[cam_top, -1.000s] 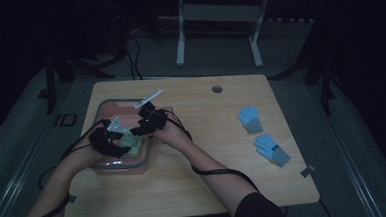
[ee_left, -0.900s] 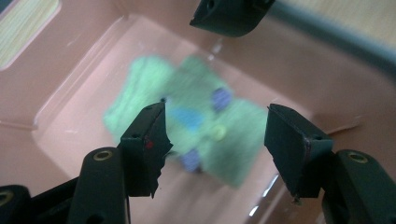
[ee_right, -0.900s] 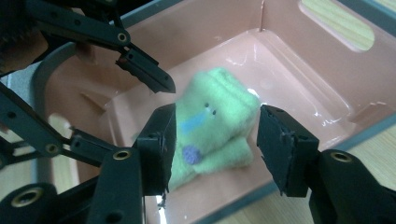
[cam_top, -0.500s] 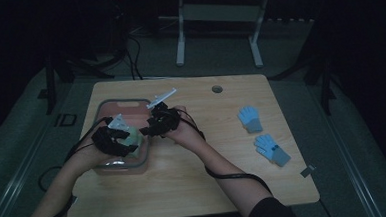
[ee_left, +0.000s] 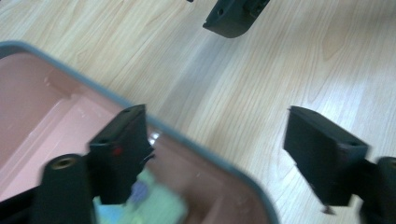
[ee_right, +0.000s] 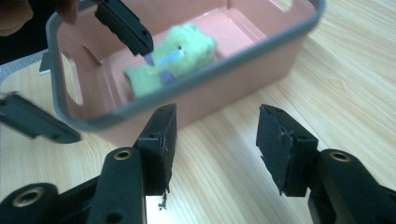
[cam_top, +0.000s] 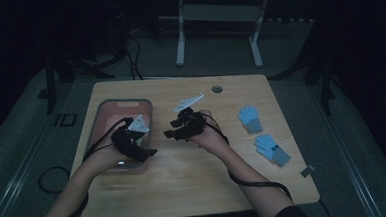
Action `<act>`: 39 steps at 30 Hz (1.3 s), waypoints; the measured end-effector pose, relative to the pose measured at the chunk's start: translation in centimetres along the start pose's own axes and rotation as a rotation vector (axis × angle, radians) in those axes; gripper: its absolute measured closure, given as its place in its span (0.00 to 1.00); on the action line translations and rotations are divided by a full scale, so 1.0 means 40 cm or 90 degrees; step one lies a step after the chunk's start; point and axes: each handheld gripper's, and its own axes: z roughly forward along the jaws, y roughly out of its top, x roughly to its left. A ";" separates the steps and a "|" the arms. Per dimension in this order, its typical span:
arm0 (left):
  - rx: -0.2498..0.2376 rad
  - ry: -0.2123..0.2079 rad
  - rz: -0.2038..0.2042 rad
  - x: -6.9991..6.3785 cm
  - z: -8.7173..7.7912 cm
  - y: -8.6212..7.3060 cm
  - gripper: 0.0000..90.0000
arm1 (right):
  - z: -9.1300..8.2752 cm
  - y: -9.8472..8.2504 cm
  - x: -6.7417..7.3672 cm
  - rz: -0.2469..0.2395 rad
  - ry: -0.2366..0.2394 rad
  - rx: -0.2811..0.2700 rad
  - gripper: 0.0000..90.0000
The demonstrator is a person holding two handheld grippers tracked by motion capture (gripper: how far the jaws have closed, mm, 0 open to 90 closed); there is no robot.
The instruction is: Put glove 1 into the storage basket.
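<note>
Green fabric, a small fuzzy glove (ee_right: pixel 170 63), lies in our pink plastic bin (ee_right: pixel 233 74) with its grey rim; the right gripper view shows it at upper centre, while the high view leaves it dark inside the bin (cam_top: pixel 104 115) at centre left. Our left gripper (ee_left: pixel 233 154) has just been opening, nothing between its jaws. Our right gripper (ee_right: pixel 215 144) stands half open and empty over pale wood-grain table (ee_right: pixel 355 93). Two blue gloves (cam_top: pixel 263 135) lie at right.
</note>
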 end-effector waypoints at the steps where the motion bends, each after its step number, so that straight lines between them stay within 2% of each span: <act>1: -0.005 -0.003 0.005 -0.006 0.003 0.006 0.22 | -0.008 -0.008 -0.005 -0.001 -0.004 -0.002 0.53; 3: -0.009 -0.011 0.002 -0.012 0.005 0.012 0.19 | -0.016 -0.017 -0.008 0.001 -0.006 -0.005 0.53; 6: 0.001 -0.022 0.017 -0.042 0.022 0.036 0.16 | -0.047 -0.047 -0.020 0.008 -0.010 -0.012 0.53; 11: 0.013 -0.049 0.017 -0.080 0.052 0.058 0.09 | -0.080 -0.085 -0.034 0.002 -0.029 -0.011 0.52; 15: 0.007 -0.045 0.018 -0.104 0.076 0.063 0.06 | -0.103 -0.113 -0.049 0.007 -0.043 -0.012 0.52; 17: -0.005 -0.048 0.012 -0.118 0.090 0.062 0.06 | -0.117 -0.129 -0.055 0.011 -0.053 -0.030 0.55; 20: -0.011 -0.056 0.021 -0.139 0.114 0.059 0.06 | -0.140 -0.155 -0.064 0.013 -0.045 -0.057 0.56; 22: -0.016 -0.065 0.023 -0.152 0.131 0.056 0.06 | -0.149 -0.170 -0.066 0.000 -0.060 -0.049 0.55; 25: -0.009 -0.072 0.029 -0.165 0.155 0.055 0.06 | -0.163 -0.194 -0.074 0.002 -0.073 -0.041 0.55; 28: -0.004 -0.079 0.030 -0.175 0.174 0.053 0.06 | -0.176 -0.217 -0.084 0.009 -0.078 -0.038 0.55; 30: -0.005 -0.095 0.031 -0.182 0.185 0.051 0.06 | -0.181 -0.233 -0.091 0.018 -0.079 -0.034 0.55; 34: -0.010 -0.100 0.029 -0.204 0.214 0.047 0.06 | -0.185 -0.268 -0.110 0.036 -0.080 -0.027 0.54; 39: -0.005 -0.079 0.029 -0.221 0.244 0.031 0.06 | -0.194 -0.307 -0.127 0.054 -0.094 -0.019 0.48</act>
